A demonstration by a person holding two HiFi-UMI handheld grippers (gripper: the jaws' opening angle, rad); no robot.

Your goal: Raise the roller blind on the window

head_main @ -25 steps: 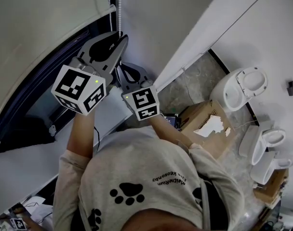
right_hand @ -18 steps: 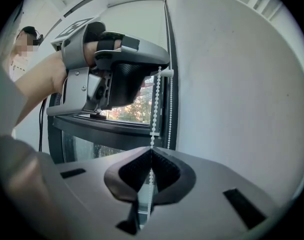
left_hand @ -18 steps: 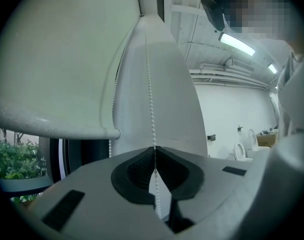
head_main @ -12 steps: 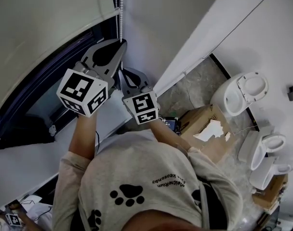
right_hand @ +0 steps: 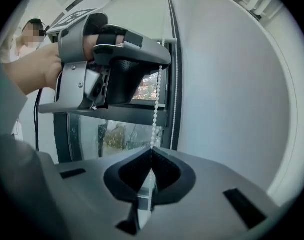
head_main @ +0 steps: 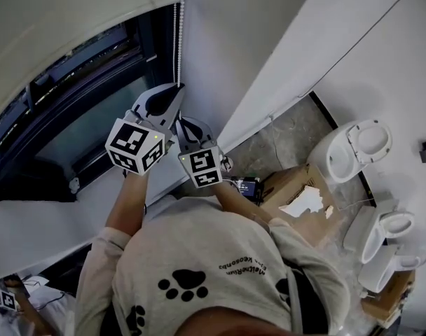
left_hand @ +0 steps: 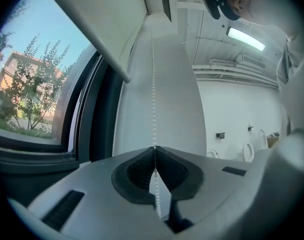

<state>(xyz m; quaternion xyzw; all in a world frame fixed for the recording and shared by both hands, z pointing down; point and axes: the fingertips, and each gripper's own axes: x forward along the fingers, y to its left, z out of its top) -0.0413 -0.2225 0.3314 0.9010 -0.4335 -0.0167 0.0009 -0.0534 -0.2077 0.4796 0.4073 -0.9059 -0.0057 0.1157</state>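
The white roller blind (head_main: 59, 19) hangs over the upper part of a dark-framed window (head_main: 94, 117). Its white bead chain (head_main: 178, 33) drops along the window's right side. My left gripper (head_main: 178, 87) is shut on the chain, which is pinched at the jaw tips (left_hand: 154, 147) and runs straight up. Just below it, my right gripper (head_main: 179, 120) is shut on the same strand (right_hand: 151, 149). In the right gripper view the left gripper (right_hand: 107, 69) sits directly above with the chain (right_hand: 156, 99) taut between the two. The loop's other strand (left_hand: 116, 124) hangs free by the frame.
A white wall (head_main: 234, 47) stands right of the window. The white sill (head_main: 52, 222) runs below the glass. On the floor to the right lie a cardboard box (head_main: 304, 194) and several white toilets (head_main: 360, 142). Trees and a building (left_hand: 22, 84) show outside.
Both grippers have come down together along the chain. The blind's lower edge has risen, so more of the glass and dark frame shows.
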